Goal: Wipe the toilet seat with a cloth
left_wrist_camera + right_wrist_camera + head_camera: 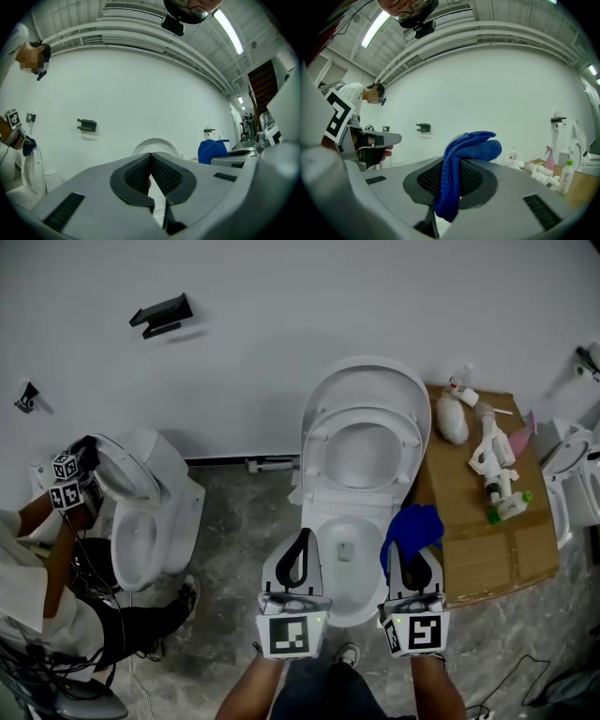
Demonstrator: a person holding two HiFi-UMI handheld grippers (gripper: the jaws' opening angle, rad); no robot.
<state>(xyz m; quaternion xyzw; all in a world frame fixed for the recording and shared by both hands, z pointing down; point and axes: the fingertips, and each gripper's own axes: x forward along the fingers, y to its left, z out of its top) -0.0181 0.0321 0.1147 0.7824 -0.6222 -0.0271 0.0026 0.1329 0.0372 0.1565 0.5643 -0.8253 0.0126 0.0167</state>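
Overhead, the head view alone shows the grey marbled floor [234, 521] and the whole white toilet [349, 601] in the middle. Its seat [411, 439] looks raised against the lid [366, 381], and the bowl is uncovered. A second toilet [141, 512] stands left of the middle toilet, and another person [47, 606] holds a gripper with marker cubes over it. A cardboard box [487, 540] sits just right of the middle toilet and serves as a tabletop for white bottles [497, 470].

Both grippers hang over the front rim of the middle toilet. The left gripper [302, 538] is at its left side. Only the left gripper view shows its state: the left gripper [151, 161] has its jaws pressed together with nothing between them. Behind them only the top of the lid [157, 145] shows.

The right gripper [401, 554] is at the right side of the middle toilet. The right gripper view shows that the jaws of the right gripper [457, 173] pinch the blue cloth [461, 159], which is folded over above them and hangs below them. In the head view the cloth [412, 526] bunches above the right rim of the bowl.

The right gripper view also gives colours: a pink spray bottle [550, 157] and a green-capped bottle [567, 176]. Their labels are too small to read. A black wall bracket [161, 315] is mounted on the wall, up and to the left of the middle toilet.
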